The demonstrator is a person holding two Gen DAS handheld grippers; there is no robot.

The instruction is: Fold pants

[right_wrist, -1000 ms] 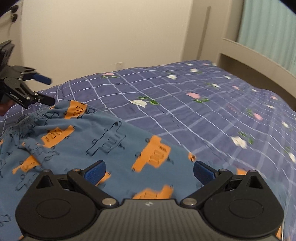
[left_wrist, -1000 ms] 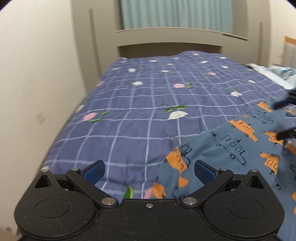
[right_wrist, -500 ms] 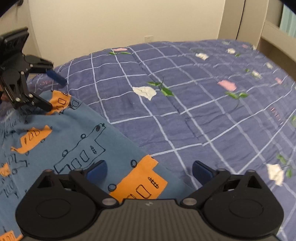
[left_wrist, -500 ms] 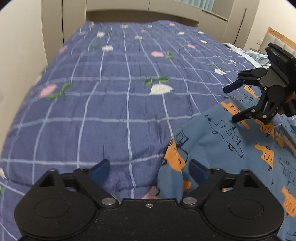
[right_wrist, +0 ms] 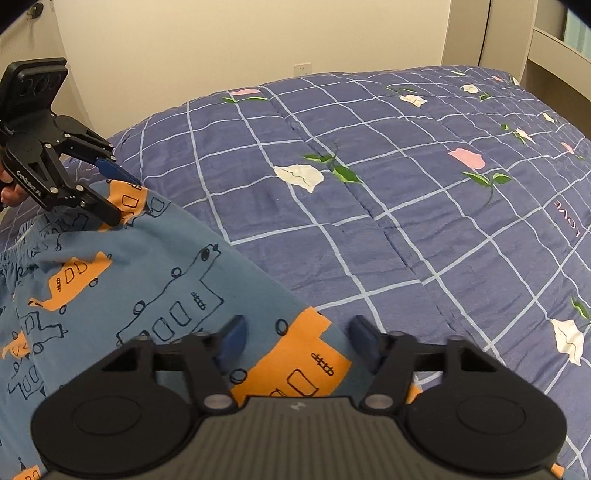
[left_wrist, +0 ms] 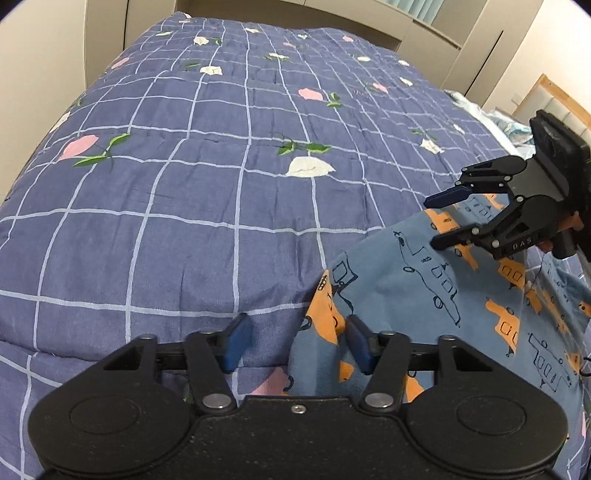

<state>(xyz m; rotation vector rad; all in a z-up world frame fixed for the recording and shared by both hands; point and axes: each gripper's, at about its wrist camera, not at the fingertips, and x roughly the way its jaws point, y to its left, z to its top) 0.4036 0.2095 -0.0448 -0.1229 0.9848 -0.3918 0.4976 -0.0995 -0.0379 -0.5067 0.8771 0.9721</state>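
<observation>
The blue pants [left_wrist: 417, 288] with orange truck prints lie flat on the checked quilt [left_wrist: 184, 184]. My left gripper [left_wrist: 299, 345] points down at one corner of the pants. Its jaws are closing with that corner between them, and the left pad [left_wrist: 238, 341] stands clear of the cloth. My right gripper [right_wrist: 298, 343] straddles the pants' [right_wrist: 147, 266] far edge. Its jaws are closing too, and the pads do not pinch the cloth. Each gripper shows in the other's view: the right gripper [left_wrist: 432, 221] and the left gripper [right_wrist: 118, 195], both low over the pants.
The purple-blue quilt [right_wrist: 406, 206] with flower prints covers the whole bed. A beige wall [right_wrist: 221, 44] runs along one side, and a headboard [left_wrist: 332, 11] with cabinets stands at the far end. Light bedding [left_wrist: 517, 129] lies past the bed's right edge.
Both grippers have tipped downward and come in over the pants' edge. Their jaws have narrowed from wide open to about half, around the cloth.
</observation>
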